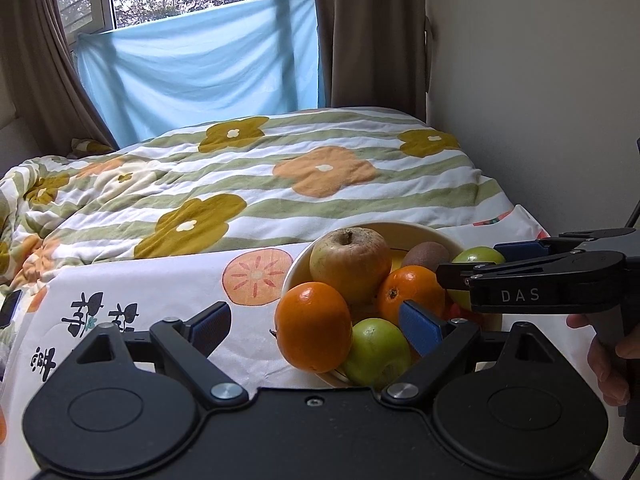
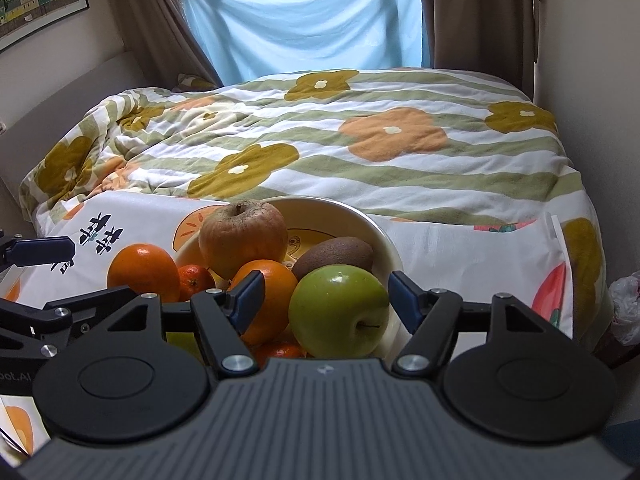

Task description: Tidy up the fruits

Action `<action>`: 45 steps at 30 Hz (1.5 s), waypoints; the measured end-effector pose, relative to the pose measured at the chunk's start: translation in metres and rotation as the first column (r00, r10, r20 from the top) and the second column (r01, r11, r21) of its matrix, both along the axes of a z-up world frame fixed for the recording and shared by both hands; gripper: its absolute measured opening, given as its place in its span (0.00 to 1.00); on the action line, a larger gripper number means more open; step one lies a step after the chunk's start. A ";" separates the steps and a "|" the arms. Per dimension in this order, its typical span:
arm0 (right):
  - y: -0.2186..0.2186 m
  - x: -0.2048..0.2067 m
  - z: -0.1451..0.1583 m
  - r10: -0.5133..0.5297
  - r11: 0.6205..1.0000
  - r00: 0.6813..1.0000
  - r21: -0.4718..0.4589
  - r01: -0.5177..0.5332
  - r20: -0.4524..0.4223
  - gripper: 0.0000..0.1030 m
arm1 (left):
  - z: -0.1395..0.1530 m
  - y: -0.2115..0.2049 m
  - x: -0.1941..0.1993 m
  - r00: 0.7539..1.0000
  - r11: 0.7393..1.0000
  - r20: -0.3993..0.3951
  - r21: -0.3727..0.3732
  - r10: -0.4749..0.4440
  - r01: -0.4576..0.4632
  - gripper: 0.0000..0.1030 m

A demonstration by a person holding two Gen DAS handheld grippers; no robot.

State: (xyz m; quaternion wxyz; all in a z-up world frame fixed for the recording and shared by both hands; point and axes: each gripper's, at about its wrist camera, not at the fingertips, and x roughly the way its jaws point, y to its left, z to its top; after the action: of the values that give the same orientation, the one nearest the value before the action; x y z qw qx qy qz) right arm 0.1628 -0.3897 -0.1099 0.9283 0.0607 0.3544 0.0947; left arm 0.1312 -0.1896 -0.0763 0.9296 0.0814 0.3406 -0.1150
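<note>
A cream bowl (image 2: 384,236) piled with fruit sits near the right edge of a surface covered by a white cloth (image 1: 160,280) printed with orange fruit slices, at the foot of a bed (image 2: 360,140) with a flowered, green-striped quilt. In the bowl a large russet apple (image 2: 243,236) stands at the back left, a brown kiwi (image 2: 334,254) lies at the back right, and a green apple (image 2: 339,310) rests at the front right, stem toward the camera. An orange (image 2: 272,296) sits just beside that apple, a second orange (image 2: 143,272) bulges at the bowl's left rim, and a small mandarin (image 2: 195,280) is wedged between them; another small orange fruit shows low down under the pile. The left wrist view picks out a second green apple (image 1: 376,350) at the near rim.

The right gripper (image 2: 326,298) is spread around the front green apple, its blue pads standing clear of the skin on both sides, so nothing is grasped. The left gripper (image 1: 316,326) hangs released and wide over the bowl's near left side, one pad over the cloth, the other beside the fruit, holding nothing. A hand (image 1: 608,360) grips the right tool's handle.
</note>
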 end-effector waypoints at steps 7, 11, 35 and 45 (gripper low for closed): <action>-0.002 -0.013 0.009 -0.076 0.997 0.997 -0.006 0.077 0.029 0.82 | 0.005 0.014 -0.015 0.999 1.000 0.012 0.002 -0.031 0.031 0.91; 0.004 -0.031 0.024 -0.112 0.993 0.992 -0.030 0.114 0.055 0.82 | 0.016 0.031 -0.028 0.999 0.999 0.022 -0.026 -0.038 0.039 0.91; 0.105 -0.188 0.152 -0.240 0.959 0.960 -0.117 0.257 0.146 1.00 | 0.111 0.155 -0.120 0.989 0.992 0.133 -0.114 0.062 -0.047 0.94; 0.137 -0.223 0.151 -0.267 0.945 0.957 -0.161 0.283 0.116 1.00 | 0.110 0.177 -0.155 0.987 0.993 0.140 -0.089 0.084 -0.072 1.00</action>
State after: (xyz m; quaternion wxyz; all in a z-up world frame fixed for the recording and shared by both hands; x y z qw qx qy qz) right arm -0.0605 -0.2532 0.0415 0.9496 0.0227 0.3058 -0.0649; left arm -0.0242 -0.0130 0.0337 0.9581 0.0371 0.2706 -0.0864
